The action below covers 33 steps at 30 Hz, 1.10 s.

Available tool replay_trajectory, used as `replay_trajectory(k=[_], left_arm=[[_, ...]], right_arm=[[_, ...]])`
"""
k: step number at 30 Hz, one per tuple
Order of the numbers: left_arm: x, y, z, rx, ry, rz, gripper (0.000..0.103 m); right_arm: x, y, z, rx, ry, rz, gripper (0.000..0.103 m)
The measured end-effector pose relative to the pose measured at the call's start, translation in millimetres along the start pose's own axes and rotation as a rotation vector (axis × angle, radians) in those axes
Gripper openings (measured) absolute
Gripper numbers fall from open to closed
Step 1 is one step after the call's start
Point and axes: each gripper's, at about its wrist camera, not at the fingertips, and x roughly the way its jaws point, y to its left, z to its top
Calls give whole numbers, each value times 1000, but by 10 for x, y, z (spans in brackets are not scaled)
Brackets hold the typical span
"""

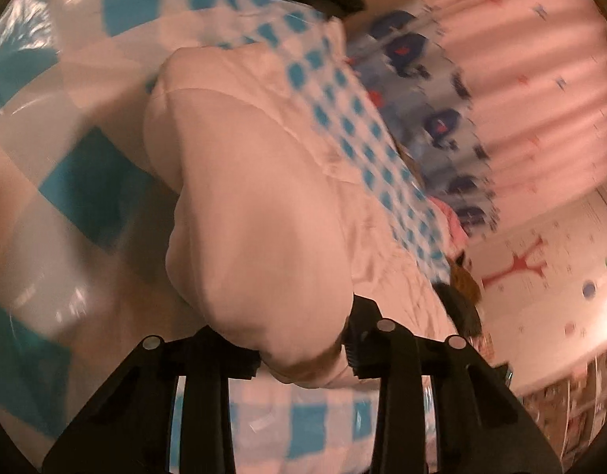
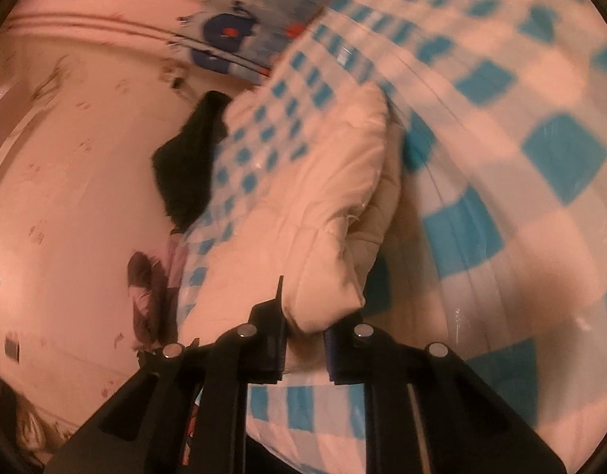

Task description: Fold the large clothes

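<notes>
**Both grippers clamped on the padded garment**

The left gripper point(image 1: 303, 351) has its jaws closed on a bulging edge of the pale padded jacket point(image 1: 256, 205), which lies on the blue-checked bed cover point(image 1: 78, 185). The right gripper point(image 2: 303, 349) pinches another puffy corner. The slick, thick padding could slip free if pulled unevenly. Open cover lies outward; a patterned pillow point(image 1: 434, 118) and wall crowd the far side.
</notes>
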Motion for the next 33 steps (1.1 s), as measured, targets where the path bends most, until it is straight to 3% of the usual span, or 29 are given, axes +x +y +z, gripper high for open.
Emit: replay_trajectory(k=[4,6,8,10,12,15,16,19,23,26,30,33], left_arm=[[-261,-184,-356,42,40,-63,29],[-407,-178,-604,48,49,-70,31],[-443,-41,-784,9,64,-49,46],[-412,196,-863,-82,69,-42,53],[-394,364,-873,-160,55,-64,59],[-391,317,-846,-162,-9,-38,67],[-379,292,-831,-176,-34,-33,72],[-332,266,-821,-222,-88,-20,80],[-298,277,-803,-249,-118,-7,85],[-223,297,-736,-250,-136,13,87],[-108,178,-700,-178,-125,28,87],[-92,180,-715,-161,-140,54,88]], right_arm=[[-526,27,-233,-43,1,-18,16],[-749,-104,-464,-41,56,-71,19],[-942,-340,-646,-3,70,-156,27],[-1200,-420,-683,-20,-49,-325,34],[-1260,-214,-665,-105,-150,-408,43],[-861,501,-669,-372,-197,-439,52],[-535,804,-691,-489,-183,-451,55],[364,1304,-698,-674,-116,-456,55],[1290,1456,-690,-758,-104,-520,55],[1877,1064,-828,-761,25,-611,57],[1861,954,-846,-739,35,-601,57],[1651,1118,-847,-739,-33,-552,58]])
